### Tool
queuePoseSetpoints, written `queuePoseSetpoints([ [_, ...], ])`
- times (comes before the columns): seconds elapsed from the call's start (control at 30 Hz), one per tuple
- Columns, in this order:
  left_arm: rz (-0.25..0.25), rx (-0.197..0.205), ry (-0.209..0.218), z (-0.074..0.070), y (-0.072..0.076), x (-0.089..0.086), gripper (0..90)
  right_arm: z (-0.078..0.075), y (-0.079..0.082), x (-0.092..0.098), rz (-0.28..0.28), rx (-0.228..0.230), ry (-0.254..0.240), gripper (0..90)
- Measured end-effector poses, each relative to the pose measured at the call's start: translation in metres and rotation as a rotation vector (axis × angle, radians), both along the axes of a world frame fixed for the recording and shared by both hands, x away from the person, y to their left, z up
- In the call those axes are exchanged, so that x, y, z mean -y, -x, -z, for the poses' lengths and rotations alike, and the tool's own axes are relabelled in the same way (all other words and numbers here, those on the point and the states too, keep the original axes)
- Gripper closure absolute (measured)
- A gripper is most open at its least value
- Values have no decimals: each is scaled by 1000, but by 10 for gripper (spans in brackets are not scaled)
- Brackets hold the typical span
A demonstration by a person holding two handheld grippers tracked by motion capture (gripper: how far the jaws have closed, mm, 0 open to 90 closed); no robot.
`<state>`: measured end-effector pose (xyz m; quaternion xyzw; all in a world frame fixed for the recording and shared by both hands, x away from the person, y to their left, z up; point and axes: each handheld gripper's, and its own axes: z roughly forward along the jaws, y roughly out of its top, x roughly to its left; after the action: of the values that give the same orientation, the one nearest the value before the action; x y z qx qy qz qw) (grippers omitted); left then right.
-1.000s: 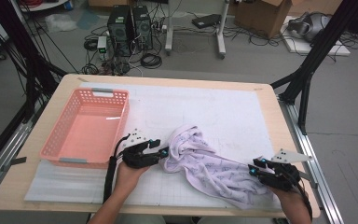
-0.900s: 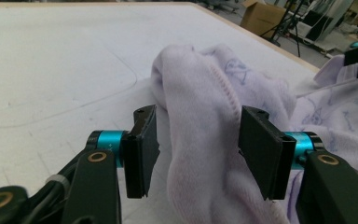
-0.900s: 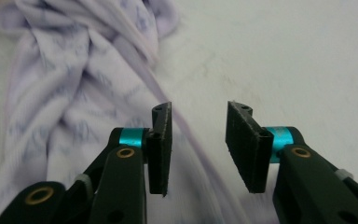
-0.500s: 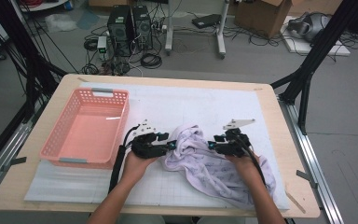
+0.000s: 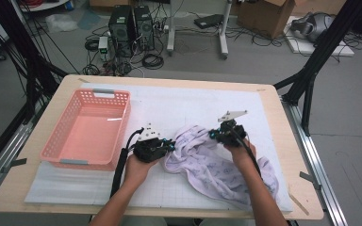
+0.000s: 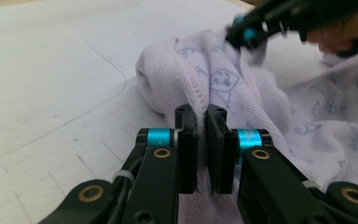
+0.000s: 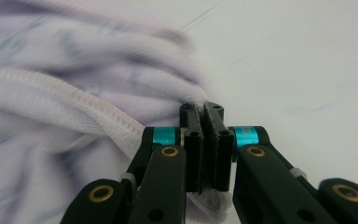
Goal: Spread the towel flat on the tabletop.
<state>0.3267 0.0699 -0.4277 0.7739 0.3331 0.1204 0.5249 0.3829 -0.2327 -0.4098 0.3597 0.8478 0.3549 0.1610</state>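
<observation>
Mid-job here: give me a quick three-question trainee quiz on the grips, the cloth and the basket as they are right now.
1. True or false: the left gripper has its jaws pinched on the towel's hem.
2. What does the right gripper hold? A) the basket's rim B) a fold of the towel C) a cable
3. In the high view, on which side of the towel does the pink basket sit, and is any cloth in it?

Key: 1. True; the jaws have just been closing on it. 2. B; these jaws too have just been closing, with cloth between them. 3. To its left; no cloth in it.
</observation>
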Motion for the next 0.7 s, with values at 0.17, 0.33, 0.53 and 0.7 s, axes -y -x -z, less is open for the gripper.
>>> queuePoseSetpoints([
  [0.17, -33, -2, -4, 4, -4, 0, 833, -33, -29, 6, 110, 191, 120, 872],
  [0.33, -46, 1, 6, 6, -6, 3, 850, -48, -52, 10, 206, 293, 170, 871],
  [0.53, -47, -25, -25, 9, -8, 0, 665, -38, -61, 23, 288, 200, 37, 643],
  [0.7, -96, -11, 26, 5, -9, -3, 524, -46, -42, 42, 276, 195, -75, 610],
])
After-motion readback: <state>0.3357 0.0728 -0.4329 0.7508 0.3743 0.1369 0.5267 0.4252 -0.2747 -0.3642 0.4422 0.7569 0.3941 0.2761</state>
